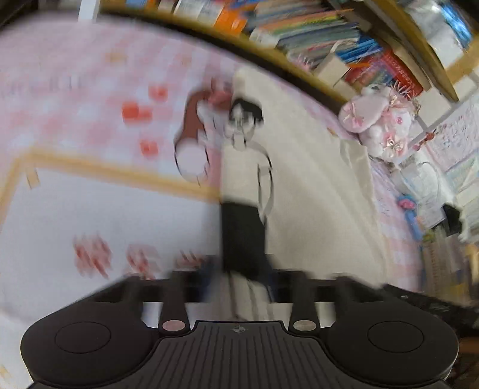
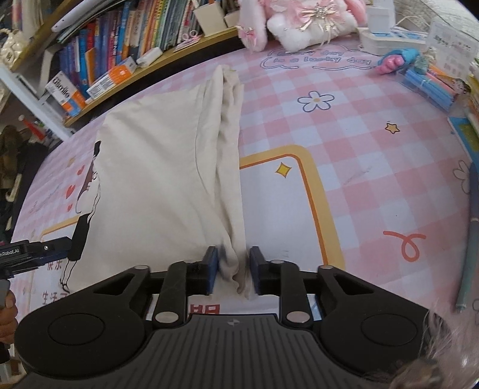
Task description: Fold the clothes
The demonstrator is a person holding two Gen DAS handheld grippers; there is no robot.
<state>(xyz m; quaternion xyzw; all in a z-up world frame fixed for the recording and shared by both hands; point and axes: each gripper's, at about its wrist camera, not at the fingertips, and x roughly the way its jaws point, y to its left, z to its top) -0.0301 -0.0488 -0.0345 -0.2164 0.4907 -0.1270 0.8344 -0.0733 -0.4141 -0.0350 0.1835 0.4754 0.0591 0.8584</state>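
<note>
one garment (image 2: 155,167), a cream t-shirt with a printed cartoon figure, lies on the pink checked worktop (image 2: 344,134), its right side gathered into a long ridge. two grippers are in use. the right gripper (image 2: 233,269) has its fingers pinching the near end of that ridge. the left gripper (image 1: 239,287) view is blurred; its fingers appear drawn close about a fold of the printed cloth, though contact cannot be confirmed. step in hand, as judged: a lengthwise fold of the side panel. the next move calls for carrying the pinched edge across the body evenly, both ends level, then release. one plush toy (image 2: 305,21) rests at the far edge.
</note>
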